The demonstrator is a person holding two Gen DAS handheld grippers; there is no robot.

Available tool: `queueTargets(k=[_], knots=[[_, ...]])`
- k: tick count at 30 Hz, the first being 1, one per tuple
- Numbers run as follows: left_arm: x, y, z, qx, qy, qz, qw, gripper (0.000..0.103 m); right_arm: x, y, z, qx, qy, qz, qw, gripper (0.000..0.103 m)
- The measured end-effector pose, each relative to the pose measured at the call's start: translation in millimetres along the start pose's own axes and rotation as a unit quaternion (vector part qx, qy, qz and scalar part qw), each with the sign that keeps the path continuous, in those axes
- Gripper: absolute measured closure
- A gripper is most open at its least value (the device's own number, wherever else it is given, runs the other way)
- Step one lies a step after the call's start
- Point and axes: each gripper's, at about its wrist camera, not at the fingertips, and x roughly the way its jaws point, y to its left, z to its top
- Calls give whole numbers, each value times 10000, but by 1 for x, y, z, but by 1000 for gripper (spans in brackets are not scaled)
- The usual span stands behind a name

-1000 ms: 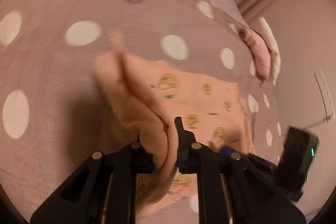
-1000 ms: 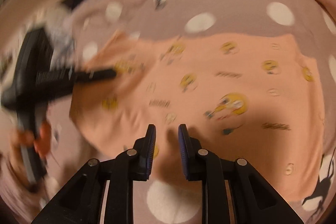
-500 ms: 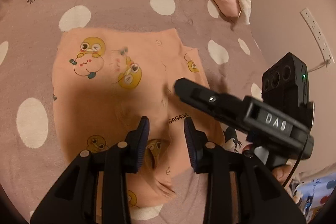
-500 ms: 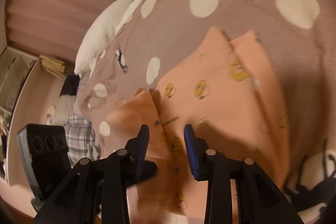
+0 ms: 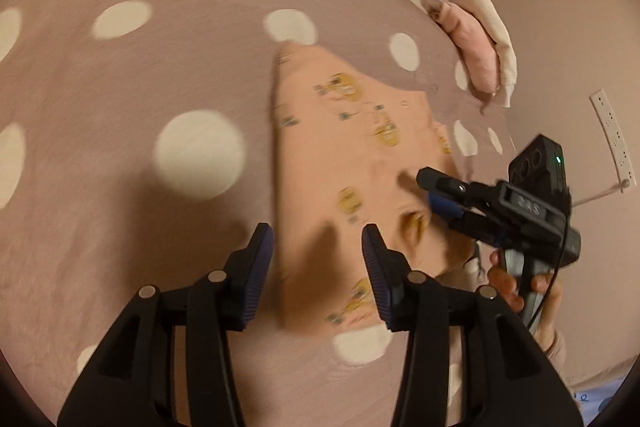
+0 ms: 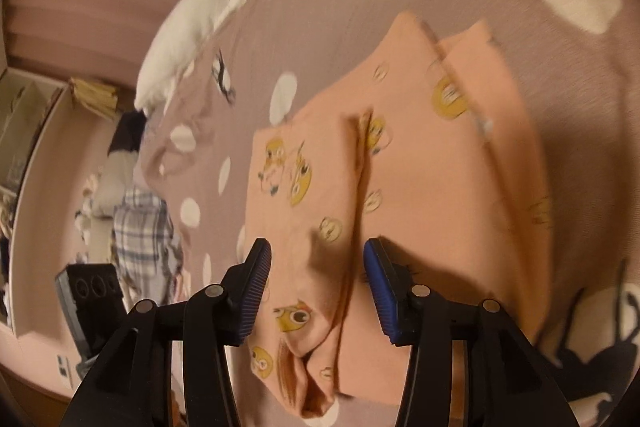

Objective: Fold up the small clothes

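Lying folded flat on dotted bedspread: peach garment. Hovering just above it, jaws having just been opening, gripping nothing: left gripper, right gripper. Likely releasing after the fold.

Black hand-held gripper, blue ribbed pads

The black two-finger left gripper has just been opening, nothing between its blue pads. The matching right gripper likewise, tilted downward.
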Motion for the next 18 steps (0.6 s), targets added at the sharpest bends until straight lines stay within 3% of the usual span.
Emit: queueTargets(k=[4,8,11,14,18], knots=[[-11,20,-19,-262,-85,-123,9995,58,18,6,3,-201,145,-278,9993,54],[-12,29,-32,-400,-54,-136,9991,57,23,4,8,-99,59,-20,9999,54],[-12,32,-36,-439,-19,-113,9990,57,25,14,6,-359,-34,-66,9993,56],[-13,35,-39,-503,-2,-145,9986,57,29,19,6,-519,-111,-348,9980,91],[-14,31,-39,-461,6,-177,9988,58,21,27,7,-771,-259,-514,9954,94]])
